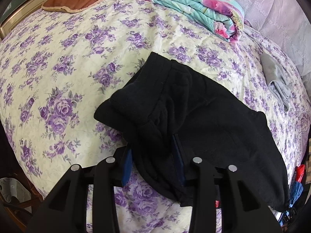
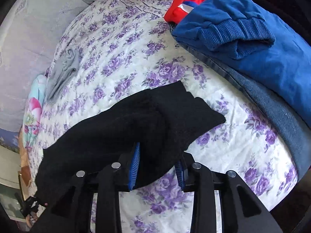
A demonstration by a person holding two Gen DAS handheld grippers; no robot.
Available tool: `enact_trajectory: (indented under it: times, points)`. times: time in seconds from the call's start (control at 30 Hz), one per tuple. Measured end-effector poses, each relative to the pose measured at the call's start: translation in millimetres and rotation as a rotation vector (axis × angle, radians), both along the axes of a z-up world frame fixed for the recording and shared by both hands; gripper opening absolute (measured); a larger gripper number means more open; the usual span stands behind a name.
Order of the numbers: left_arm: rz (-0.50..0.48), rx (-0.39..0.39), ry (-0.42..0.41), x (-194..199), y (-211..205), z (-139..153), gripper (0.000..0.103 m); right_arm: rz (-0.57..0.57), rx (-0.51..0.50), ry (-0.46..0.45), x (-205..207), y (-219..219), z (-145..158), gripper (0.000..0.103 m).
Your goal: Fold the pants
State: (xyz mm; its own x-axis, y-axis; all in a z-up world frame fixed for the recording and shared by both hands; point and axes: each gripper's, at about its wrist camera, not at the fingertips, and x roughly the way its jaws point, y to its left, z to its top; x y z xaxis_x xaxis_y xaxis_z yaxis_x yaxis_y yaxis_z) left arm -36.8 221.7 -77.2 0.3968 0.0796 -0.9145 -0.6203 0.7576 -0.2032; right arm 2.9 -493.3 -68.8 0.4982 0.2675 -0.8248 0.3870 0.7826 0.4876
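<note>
While the black pants lie in a soft heap in the middle of the flowery bedspread, both tools have hold of them. The left gripper has a thick bunch of black cloth between its blue pads, and the pads press on it. The right gripper has another bunch of the same cloth squeezed between its own blue pads. So both are partly closed, and each one is holding the pants.

The pants are near the person's edge of the bedspread. The folded bright blanket is far from them, at the top end of the bedspread. The small grey cloth lies well apart from them too. The blue pile sits at one side of the bedspread, close to the right gripper.

I think the fold is in the middle of being made. The pants are bunched up, not flat yet, and I cannot tell which end is the waist. Next, I think both grippers need to lay the held part down neatly over the rest of the pants. They should keep the edges lined up. Only then should they let go.
</note>
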Motion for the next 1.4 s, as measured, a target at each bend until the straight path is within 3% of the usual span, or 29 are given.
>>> enact_trajectory:
  times: [0.13, 0.23, 0.3, 0.57, 0.63, 0.7, 0.8, 1.0, 1.17, 1.23, 1.33, 1.4]
  points:
    - [0.018, -0.011, 0.006, -4, 4, -1, 0.036, -0.121, 0.065, -0.059, -24, -12, 8, 0.036]
    - [0.011, -0.009, 0.023, -1, 4, -5, 0.036, -0.216, 0.134, -0.076, -32, -24, 2, 0.031]
    - [0.011, -0.008, 0.027, 0, 4, -4, 0.036, -0.232, 0.144, -0.082, -32, -26, 0, 0.016]
    - [0.010, -0.044, 0.026, -4, 7, 3, 0.036, -0.170, 0.174, -0.154, -26, -19, 36, 0.013]
    - [0.010, -0.061, 0.019, -7, 9, 4, 0.036, -0.127, 0.145, -0.130, -16, -17, 47, 0.013]
    - [0.008, -0.076, 0.011, -9, 10, 5, 0.036, -0.161, 0.151, -0.121, -13, -25, 50, 0.013]
    - [0.007, -0.094, -0.004, -13, 9, 6, 0.036, -0.157, 0.190, -0.181, -6, -22, 65, 0.013]
    - [0.025, -0.144, -0.085, -32, 5, 20, 0.036, -0.133, 0.207, -0.221, 18, -18, 78, 0.013]
    - [0.100, -0.241, -0.160, -51, 8, 20, 0.036, -0.106, 0.206, -0.222, 35, -16, 80, 0.013]
    - [0.115, -0.220, -0.171, -51, 5, 24, 0.036, -0.096, 0.213, -0.218, 39, -15, 81, 0.013]
    - [0.099, -0.122, -0.173, -44, -1, 41, 0.037, -0.095, 0.222, -0.215, 41, -16, 81, 0.013]
    - [0.090, -0.144, -0.146, -34, 4, 36, 0.037, -0.100, 0.232, -0.210, 40, -19, 80, 0.013]
